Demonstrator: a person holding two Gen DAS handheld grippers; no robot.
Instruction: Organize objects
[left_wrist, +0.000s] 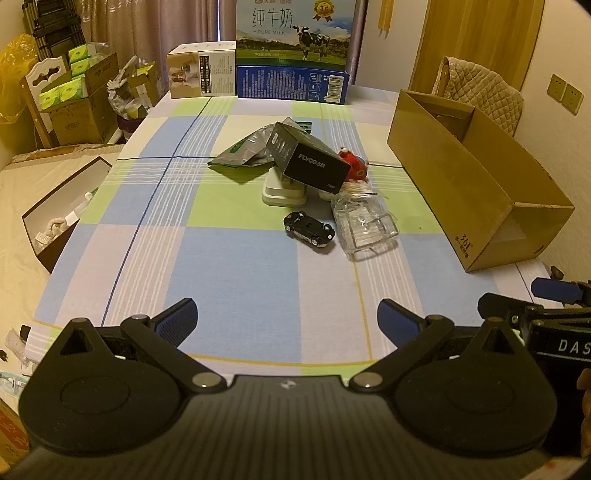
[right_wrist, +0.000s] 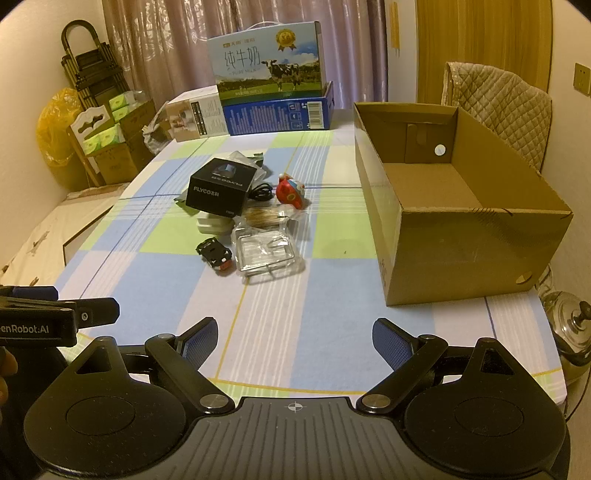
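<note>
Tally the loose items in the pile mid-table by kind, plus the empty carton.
Black FLYCO box: 1
Black toy car: 1
Red toy: 1
Clear plastic case: 1
White block under the box: 1
Foil pouch: 1
Black cable: 1
Open cardboard carton: 1
Total: 8

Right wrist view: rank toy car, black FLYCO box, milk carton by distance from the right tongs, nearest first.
From the right tongs:
1. Toy car, near edge of the pile, left of centre.
2. Black FLYCO box, atop the pile, behind the car.
3. Milk carton, at the table's far end.
</note>
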